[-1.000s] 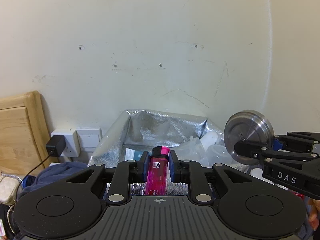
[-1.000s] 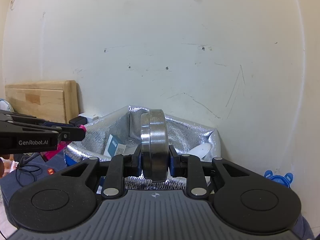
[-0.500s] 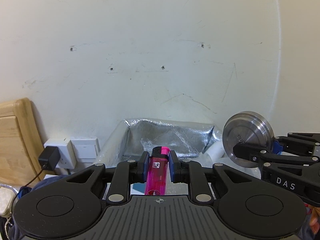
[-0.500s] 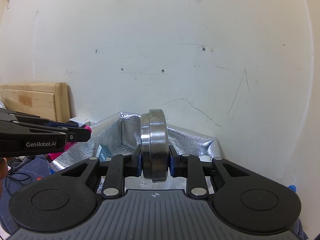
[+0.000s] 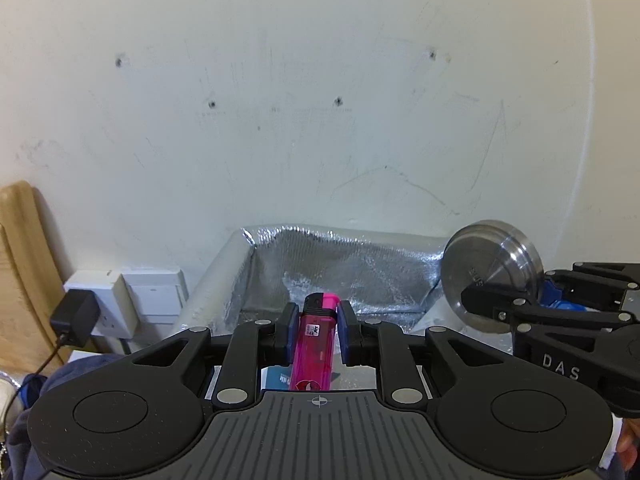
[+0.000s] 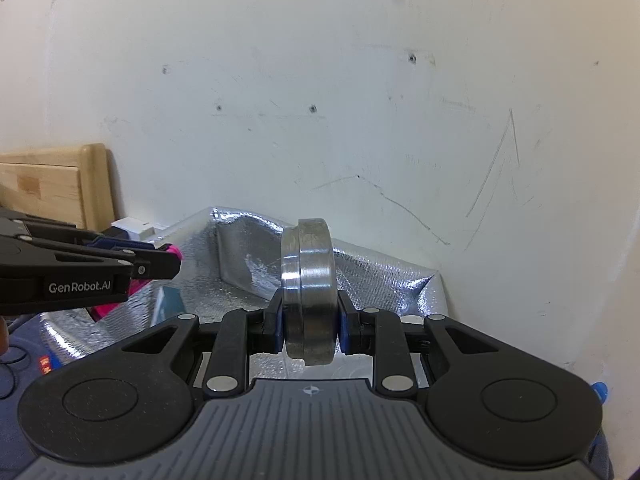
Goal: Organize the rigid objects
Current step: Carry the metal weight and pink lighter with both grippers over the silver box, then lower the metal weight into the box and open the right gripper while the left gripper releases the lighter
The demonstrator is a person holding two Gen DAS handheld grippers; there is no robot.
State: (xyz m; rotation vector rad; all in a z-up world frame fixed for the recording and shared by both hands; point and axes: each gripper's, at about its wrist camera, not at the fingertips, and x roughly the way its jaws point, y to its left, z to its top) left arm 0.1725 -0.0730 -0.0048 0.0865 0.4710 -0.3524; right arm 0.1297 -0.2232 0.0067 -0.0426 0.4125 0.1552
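On my left, the left gripper (image 5: 314, 334) is clamped on a pink lighter (image 5: 313, 350), held upright with its long axis pointing up out of the jaws. Ahead of it and lower sits the foil-lined bag (image 5: 340, 276), mouth open toward me, so I judge the coming drop depends on carrying forward and down over that near rim. To the right, the right gripper (image 6: 309, 326) pinches a steel disc (image 6: 307, 292) on edge, rim up. Both claws look about equally near the bag. The left view shows the disc's flat face (image 5: 486, 276); the right view shows only its edge, but reveals the bag's right corner against the wall (image 6: 360, 80).
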